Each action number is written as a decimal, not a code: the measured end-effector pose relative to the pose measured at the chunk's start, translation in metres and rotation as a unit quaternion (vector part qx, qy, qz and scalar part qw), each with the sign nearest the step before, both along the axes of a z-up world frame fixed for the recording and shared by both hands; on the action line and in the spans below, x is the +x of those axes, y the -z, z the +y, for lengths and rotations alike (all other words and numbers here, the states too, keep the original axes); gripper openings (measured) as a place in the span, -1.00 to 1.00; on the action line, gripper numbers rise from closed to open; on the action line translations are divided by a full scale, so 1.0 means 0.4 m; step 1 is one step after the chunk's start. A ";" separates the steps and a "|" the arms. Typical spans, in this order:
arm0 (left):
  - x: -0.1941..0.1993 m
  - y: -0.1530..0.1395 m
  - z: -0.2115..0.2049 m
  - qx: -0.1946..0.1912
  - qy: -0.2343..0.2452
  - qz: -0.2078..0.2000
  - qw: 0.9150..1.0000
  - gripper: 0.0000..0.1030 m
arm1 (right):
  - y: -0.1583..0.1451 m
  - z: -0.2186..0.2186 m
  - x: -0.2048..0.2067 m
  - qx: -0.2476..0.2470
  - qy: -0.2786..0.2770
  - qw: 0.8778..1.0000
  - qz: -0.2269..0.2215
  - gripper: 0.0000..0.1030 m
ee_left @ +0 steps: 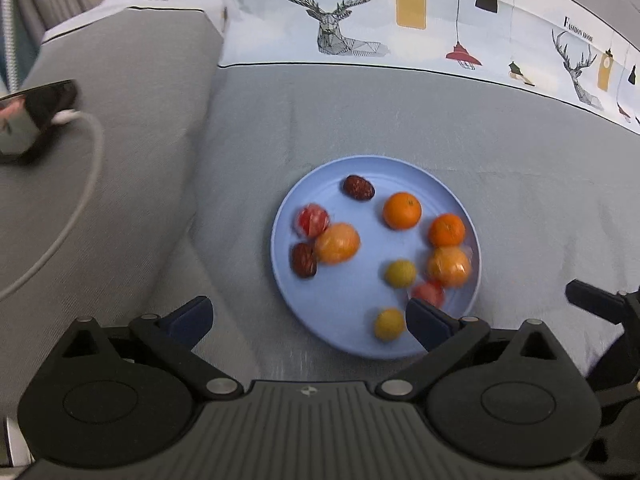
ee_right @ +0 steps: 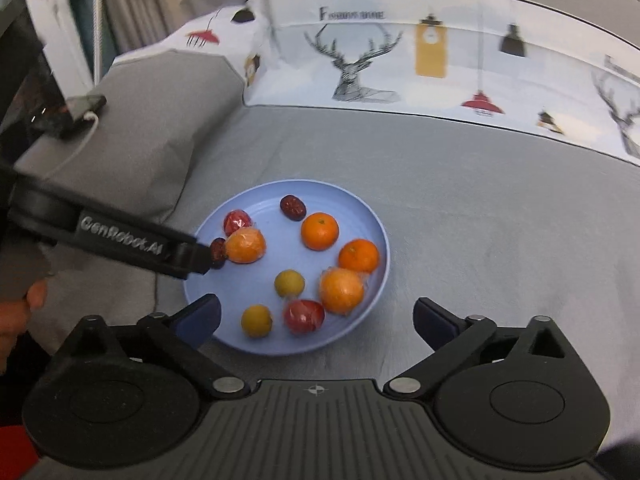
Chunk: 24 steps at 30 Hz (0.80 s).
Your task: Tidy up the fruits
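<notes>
A round blue plate point(ee_left: 304, 200) lies flat on the grey sofa seat point(ee_left: 400, 120) and carries all the fruit. At its far side a dark red date point(ee_left: 359, 187) lies with its long axis slanting from upper left to lower right in the left wrist view; a second date point(ee_left: 303, 260) sits near the left rim, its long axis roughly up and down in that view, touching a wrapped orange point(ee_left: 337, 243), with a wrapped red fruit point(ee_left: 313, 221) just behind. Two bare mandarins point(ee_left: 402, 210) sit toward the right, stem ends up, the right one touching another wrapped orange point(ee_left: 448, 266). Two small yellow-green fruits point(ee_left: 400, 273) and a second wrapped red fruit point(ee_right: 303, 315) lie nearer the cameras. The left gripper point(ee_left: 308, 318) is spread wide and empty, one finger over the plate's near rim, the other over the sofa fabric; in the right wrist view its tip lies just in front of the left-hand date, though contact cannot be judged. The right gripper point(ee_right: 316, 316) is likewise spread wide, holding nothing, straddling the plate's near edge. A printed cushion point(ee_left: 360, 12) backs the seat; a phone point(ee_left: 40, 104) with a white cable point(ee_left: 86, 184) rests on the armrest.
</notes>
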<state>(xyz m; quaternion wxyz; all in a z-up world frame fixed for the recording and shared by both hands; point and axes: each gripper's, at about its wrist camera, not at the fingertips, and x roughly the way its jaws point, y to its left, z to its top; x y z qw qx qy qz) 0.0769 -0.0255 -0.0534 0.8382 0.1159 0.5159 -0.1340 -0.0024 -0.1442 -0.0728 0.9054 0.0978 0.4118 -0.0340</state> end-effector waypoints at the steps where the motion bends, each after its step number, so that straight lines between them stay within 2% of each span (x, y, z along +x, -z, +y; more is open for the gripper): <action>1: -0.016 -0.008 0.008 0.000 -0.001 -0.004 1.000 0.99 | -0.010 0.006 -0.019 -0.002 0.009 1.000 -0.007 0.98; 9: -0.122 -0.062 0.056 -0.001 -0.013 -0.038 0.999 0.99 | -0.057 0.057 -0.110 -0.014 0.011 0.999 -0.045 0.98; 24: -0.201 -0.096 0.066 -0.005 -0.013 -0.064 0.998 0.99 | -0.101 0.090 -0.183 -0.039 0.014 0.996 -0.076 0.99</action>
